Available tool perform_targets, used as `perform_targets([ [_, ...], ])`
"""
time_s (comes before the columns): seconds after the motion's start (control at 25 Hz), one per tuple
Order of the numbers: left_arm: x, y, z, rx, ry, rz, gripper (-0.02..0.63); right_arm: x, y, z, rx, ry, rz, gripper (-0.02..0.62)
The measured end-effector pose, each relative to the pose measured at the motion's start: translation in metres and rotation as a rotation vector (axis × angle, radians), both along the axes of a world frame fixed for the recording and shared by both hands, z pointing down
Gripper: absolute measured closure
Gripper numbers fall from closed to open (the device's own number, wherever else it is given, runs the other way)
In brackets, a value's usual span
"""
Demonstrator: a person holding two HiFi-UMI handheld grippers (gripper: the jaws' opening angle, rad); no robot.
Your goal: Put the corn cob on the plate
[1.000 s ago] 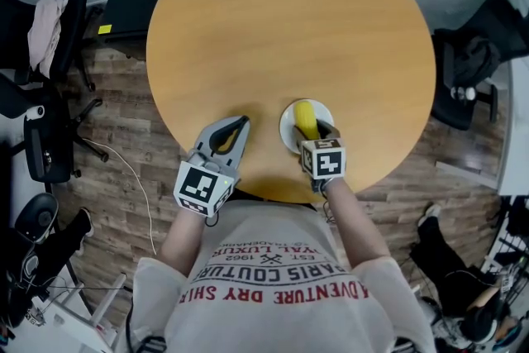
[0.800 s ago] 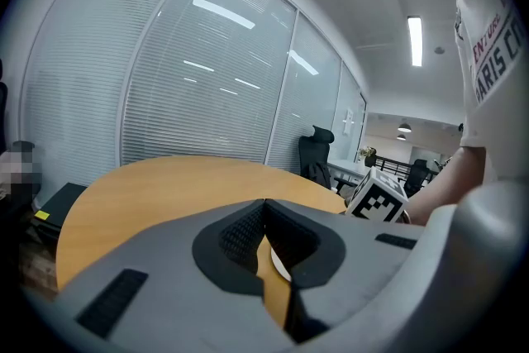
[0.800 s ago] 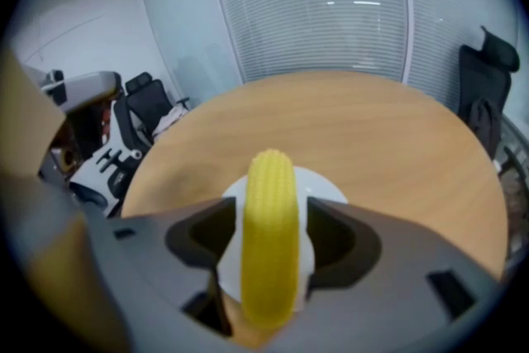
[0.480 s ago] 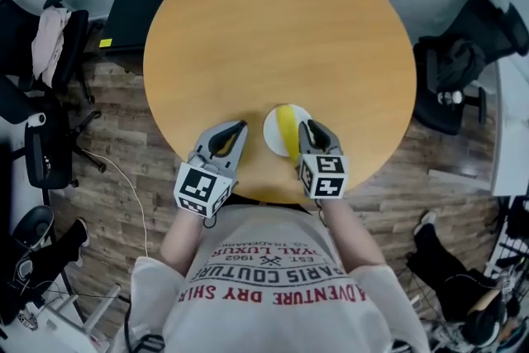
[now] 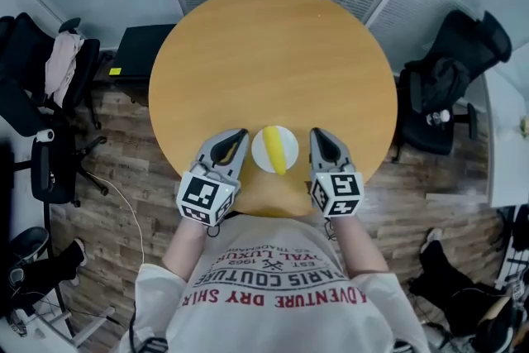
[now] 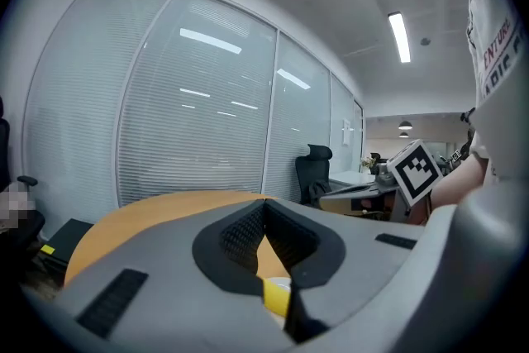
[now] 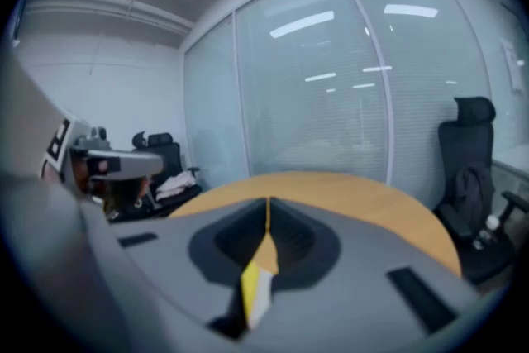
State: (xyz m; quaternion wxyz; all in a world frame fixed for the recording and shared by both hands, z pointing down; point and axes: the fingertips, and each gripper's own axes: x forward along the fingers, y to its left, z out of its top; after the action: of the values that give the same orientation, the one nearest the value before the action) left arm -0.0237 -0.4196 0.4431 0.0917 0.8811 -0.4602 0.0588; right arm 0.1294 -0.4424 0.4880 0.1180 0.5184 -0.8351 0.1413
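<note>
A yellow corn cob (image 5: 276, 151) lies on a small white plate (image 5: 263, 146) near the front edge of the round wooden table (image 5: 273, 54). My left gripper (image 5: 239, 134) hovers just left of the plate, shut and empty. My right gripper (image 5: 317, 133) hovers just right of it, also shut with nothing held. Neither touches the cob or the plate. In the left gripper view the closed left gripper (image 6: 264, 207) shows a sliver of the corn cob (image 6: 276, 296) below its jaws. Under the closed right gripper (image 7: 269, 209), the right gripper view shows the corn cob (image 7: 250, 291) and a strip of the plate (image 7: 264, 299).
Black office chairs stand around the table: one at the left (image 5: 50, 169), one with clothing draped on it (image 5: 62, 66), one at the right (image 5: 450, 87). A black case (image 5: 140, 54) lies on the wooden floor behind the table's left side. Glass partitions with blinds stand beyond.
The right gripper has let go of the corn cob, lifted off the plate to its right and closed. Both grippers have risen. The cob stays on the plate.
</note>
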Motion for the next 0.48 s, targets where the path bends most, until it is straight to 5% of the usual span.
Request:
perform_targets([
  [0.24, 0.012, 0.002, -0.033, 0.072, 0.01, -0.019, 0.572, 0.008, 0.007, -0.062, 0.163, -0.053, -0.02, 0.565],
  [0.48, 0.022, 0.007, -0.042, 0.106, -0.001, -0.013, 0.572, 0.01, 0.015, -0.083, 0.223, -0.066, -0.046, 0.565],
])
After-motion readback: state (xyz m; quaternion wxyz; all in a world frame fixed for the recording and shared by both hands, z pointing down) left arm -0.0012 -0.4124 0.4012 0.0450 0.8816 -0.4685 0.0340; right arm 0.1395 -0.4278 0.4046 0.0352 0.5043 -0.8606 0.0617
